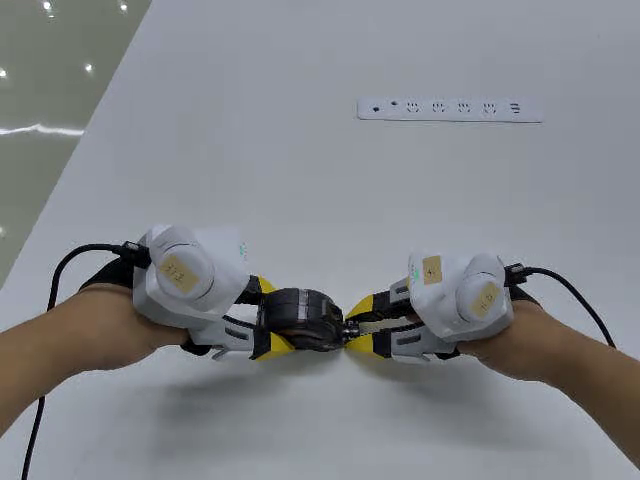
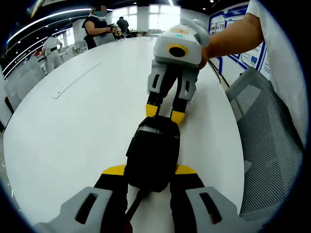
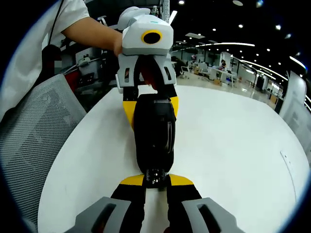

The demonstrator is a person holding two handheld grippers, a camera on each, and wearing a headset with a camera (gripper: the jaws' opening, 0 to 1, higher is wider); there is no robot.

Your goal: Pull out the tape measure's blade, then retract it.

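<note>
Head view is showing the black tape measure (image 1: 300, 318) being held between both grippers, close to the near edge of the white table (image 1: 300, 150). The left gripper (image 1: 268, 316) is clamping its fingers on the sides of the case, while the right gripper (image 1: 358, 325) is pinching the end hook (image 3: 155, 175) of the blade right at the case mouth. A power strip (image 1: 450, 108) is lying toward the far edge.

Your forearms (image 1: 60, 340) lie low, angled in from both sides — left gripper (image 1: 270, 315) and right gripper (image 1: 360, 325) meet nose to nose, tips nearly touching. L jaws clamped wide — R jaws pinched nearly together.
</note>
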